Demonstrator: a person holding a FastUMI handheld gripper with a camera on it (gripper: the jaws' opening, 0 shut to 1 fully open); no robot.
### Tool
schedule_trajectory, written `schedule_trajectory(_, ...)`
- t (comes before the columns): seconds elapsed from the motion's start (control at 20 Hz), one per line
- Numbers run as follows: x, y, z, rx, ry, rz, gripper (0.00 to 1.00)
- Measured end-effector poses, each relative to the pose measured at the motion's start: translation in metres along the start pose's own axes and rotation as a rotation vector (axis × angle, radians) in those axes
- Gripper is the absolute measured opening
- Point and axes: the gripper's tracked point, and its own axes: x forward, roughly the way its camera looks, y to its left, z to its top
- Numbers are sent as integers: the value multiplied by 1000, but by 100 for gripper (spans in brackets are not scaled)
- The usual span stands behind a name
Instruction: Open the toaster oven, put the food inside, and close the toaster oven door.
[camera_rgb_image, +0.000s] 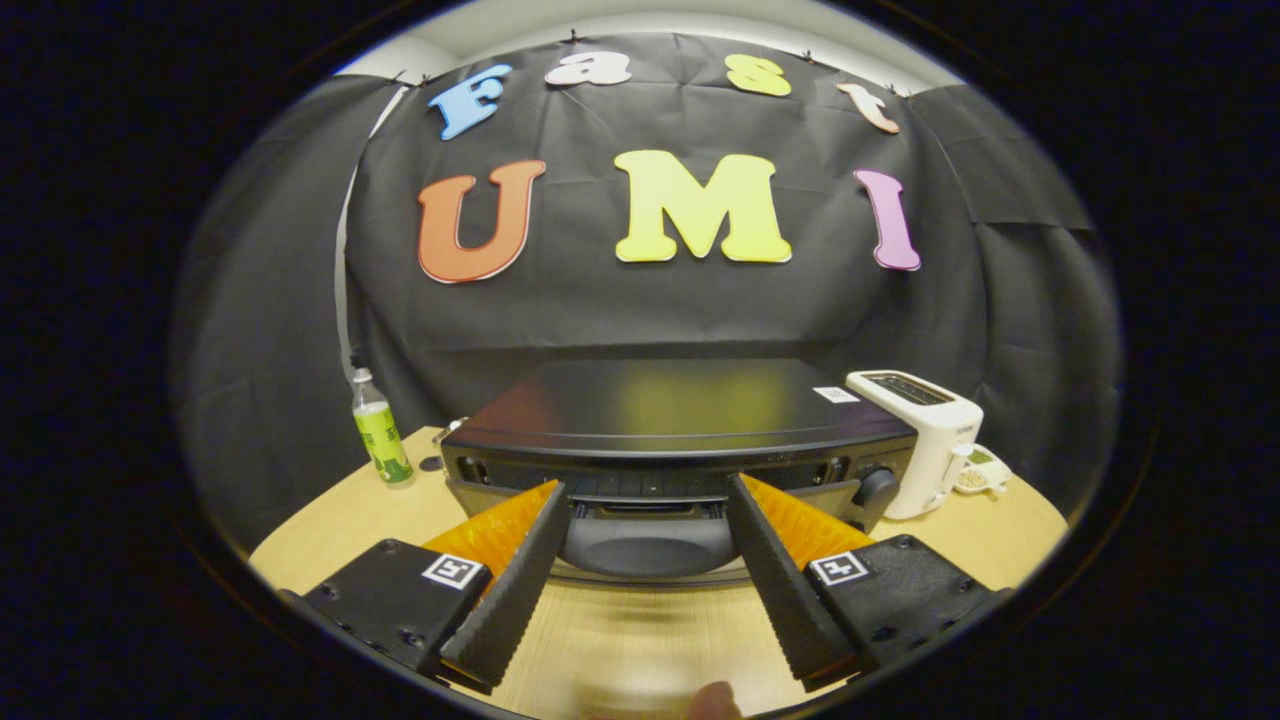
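Observation:
The black toaster oven (660, 405) stands on the wooden table just ahead of me, seen from above its front. Its grey door handle (648, 540) lies between my fingers, close below the oven's top front edge. My gripper (648, 487) is open, its fingertips reaching the oven's front on either side of the handle, with a gap left to each finger. A round knob (875, 487) sits on the oven's front just right of the right finger. I cannot tell how far the door is tilted. A small white dish (985, 472) holding something pale stands right of the oven.
A white slot toaster (925, 440) stands against the oven's right side, with the dish beside it. A green-labelled bottle (380, 430) stands left of the oven near the wall. Bare wooden table (640, 640) lies under my fingers. A fingertip (715, 700) pokes in below them.

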Motion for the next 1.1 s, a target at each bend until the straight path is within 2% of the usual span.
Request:
schedule_trajectory(0.15, -18, 2, -29, -4, 83, 35, 100)
schedule_trajectory(0.55, -52, -1, -83, -57, 188, 19, 100)
schedule_trajectory(0.8, -54, -3, -112, -29, 314, 48, 100)
schedule_trajectory(1.05, -38, -7, -138, -6, 453, 77, 100)
schedule_trajectory(1.1, -34, -6, -139, 5, 446, 85, 100)
